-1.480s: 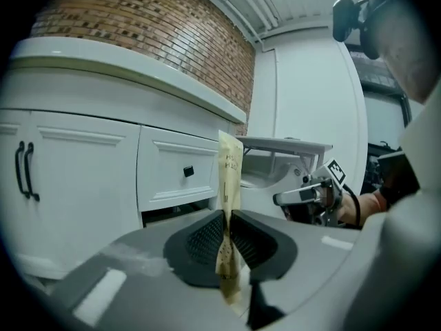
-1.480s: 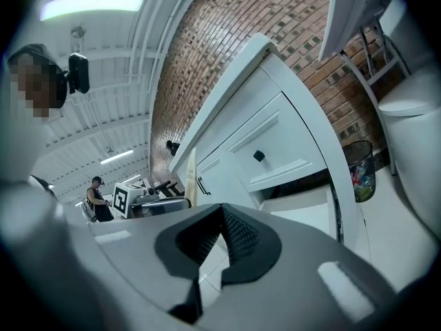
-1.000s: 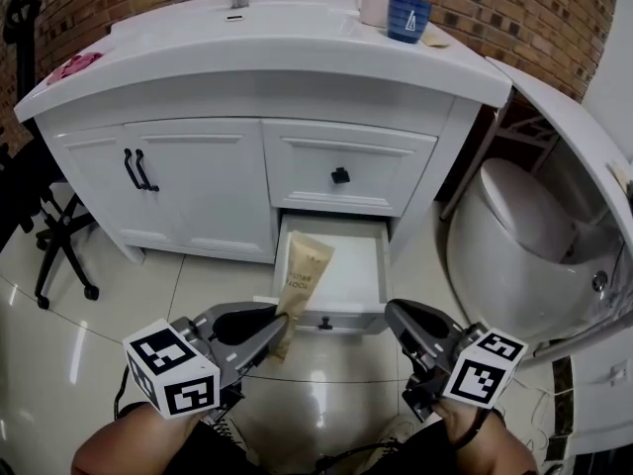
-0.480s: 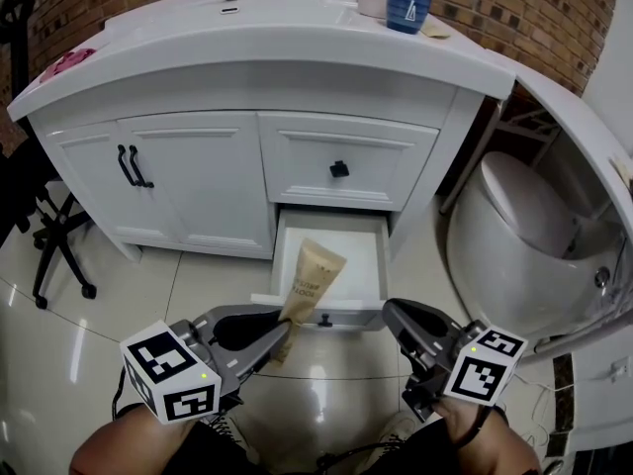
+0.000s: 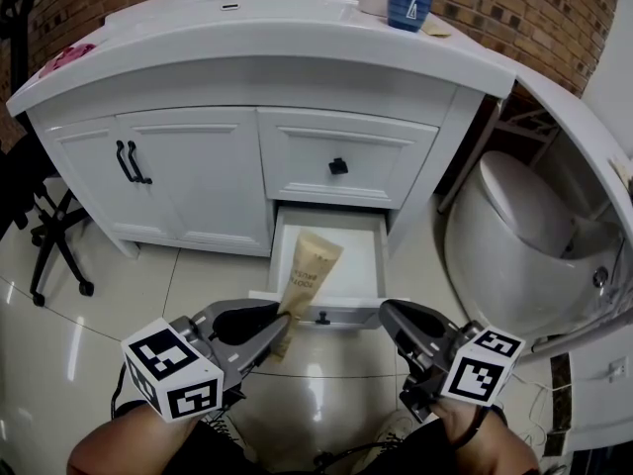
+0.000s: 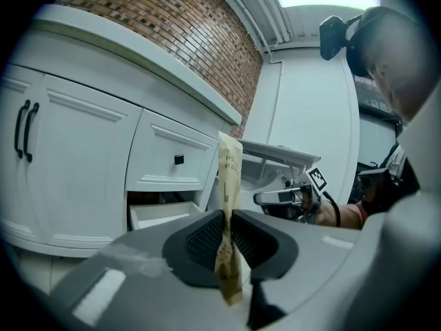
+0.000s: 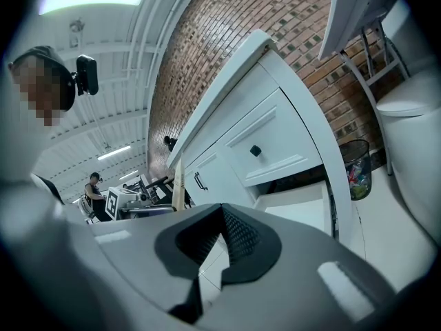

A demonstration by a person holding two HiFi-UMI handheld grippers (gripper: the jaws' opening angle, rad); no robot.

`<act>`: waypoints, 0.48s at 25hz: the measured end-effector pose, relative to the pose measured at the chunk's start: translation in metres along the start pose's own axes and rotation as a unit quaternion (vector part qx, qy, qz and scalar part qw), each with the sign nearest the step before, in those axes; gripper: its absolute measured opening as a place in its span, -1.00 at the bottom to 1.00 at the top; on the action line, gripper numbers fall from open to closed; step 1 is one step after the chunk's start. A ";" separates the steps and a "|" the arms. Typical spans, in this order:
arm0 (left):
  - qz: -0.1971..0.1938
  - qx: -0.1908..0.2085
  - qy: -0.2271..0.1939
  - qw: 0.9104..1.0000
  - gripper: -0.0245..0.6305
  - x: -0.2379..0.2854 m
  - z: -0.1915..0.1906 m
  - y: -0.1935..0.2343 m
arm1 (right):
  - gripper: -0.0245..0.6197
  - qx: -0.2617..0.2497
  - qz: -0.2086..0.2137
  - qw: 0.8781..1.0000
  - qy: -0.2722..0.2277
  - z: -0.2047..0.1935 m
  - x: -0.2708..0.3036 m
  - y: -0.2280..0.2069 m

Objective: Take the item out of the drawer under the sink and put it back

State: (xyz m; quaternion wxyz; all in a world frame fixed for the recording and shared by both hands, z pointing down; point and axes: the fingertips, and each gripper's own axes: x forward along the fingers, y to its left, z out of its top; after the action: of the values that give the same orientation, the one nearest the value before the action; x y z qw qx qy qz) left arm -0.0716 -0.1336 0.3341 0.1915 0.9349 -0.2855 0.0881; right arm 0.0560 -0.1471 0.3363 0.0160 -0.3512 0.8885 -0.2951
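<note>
A tan paper packet (image 5: pixel 311 265) with dark print stands nearly upright in my left gripper (image 5: pixel 285 326), its top over the open bottom drawer (image 5: pixel 372 265). In the left gripper view the packet (image 6: pixel 229 174) is pinched between the black ribbed pads of my left gripper (image 6: pixel 228 230); the jaws have just been opening slightly, with the packet still between them. My right gripper (image 5: pixel 387 311) hangs in front of the drawer's right corner, apart from it. In its own view the right gripper (image 7: pixel 220 221) is shut with nothing in it.
The drawer (image 6: pixel 160 214) sticks out of a white vanity, below a closed drawer with a black knob (image 5: pixel 338 166). Double doors (image 5: pixel 188 171) are at the left, a toilet (image 5: pixel 514 221) at the right, an office chair (image 5: pixel 54 236) at the far left. Cups (image 5: pixel 406 10) stand on the counter.
The packet's top has swayed slightly right and back over the drawer. Both grippers have stayed where they were.
</note>
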 end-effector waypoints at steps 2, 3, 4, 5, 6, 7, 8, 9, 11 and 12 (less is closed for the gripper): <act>-0.001 0.000 0.001 1.000 -0.76 0.001 0.000 -0.001 | -0.91 0.000 0.000 1.000 0.001 0.000 0.000 0.000; -0.002 0.000 0.001 1.000 -0.76 0.001 0.000 -0.002 | -0.91 0.001 0.001 1.000 0.001 0.000 0.000 0.001; -0.002 0.001 0.002 1.000 -0.76 0.002 0.000 -0.002 | -0.91 0.001 0.001 1.000 0.002 -0.001 0.000 0.001; -0.003 0.001 0.003 1.000 -0.76 0.002 -0.001 -0.002 | -0.91 0.001 0.001 1.000 0.002 -0.001 0.000 0.001; -0.003 0.002 0.004 1.000 -0.76 0.002 -0.002 -0.003 | -0.91 0.001 0.002 1.000 0.003 -0.001 0.001 0.002; -0.002 0.001 0.004 1.000 -0.76 0.002 -0.002 -0.002 | -0.91 0.001 0.002 1.000 0.003 -0.001 0.001 0.002; -0.002 0.001 0.005 1.000 -0.76 0.003 -0.002 -0.002 | -0.91 0.001 0.003 1.000 0.003 -0.001 0.001 0.002; -0.001 0.001 0.006 1.000 -0.76 0.003 -0.003 -0.002 | -0.91 0.001 0.003 1.000 0.003 -0.001 0.001 0.002; 0.001 0.001 0.006 1.000 -0.76 0.003 -0.003 -0.001 | -0.91 0.001 0.004 1.000 0.003 -0.001 0.001 0.003; 0.001 0.001 0.006 1.000 -0.76 0.003 -0.003 -0.001 | -0.91 0.001 0.005 1.000 0.003 -0.001 0.001 0.003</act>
State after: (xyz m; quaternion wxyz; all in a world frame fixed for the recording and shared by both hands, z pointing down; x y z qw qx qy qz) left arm -0.0691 -0.1333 0.3376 0.1923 0.9342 -0.2852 0.0943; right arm 0.0532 -0.1453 0.3359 0.0151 -0.3455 0.8900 -0.2973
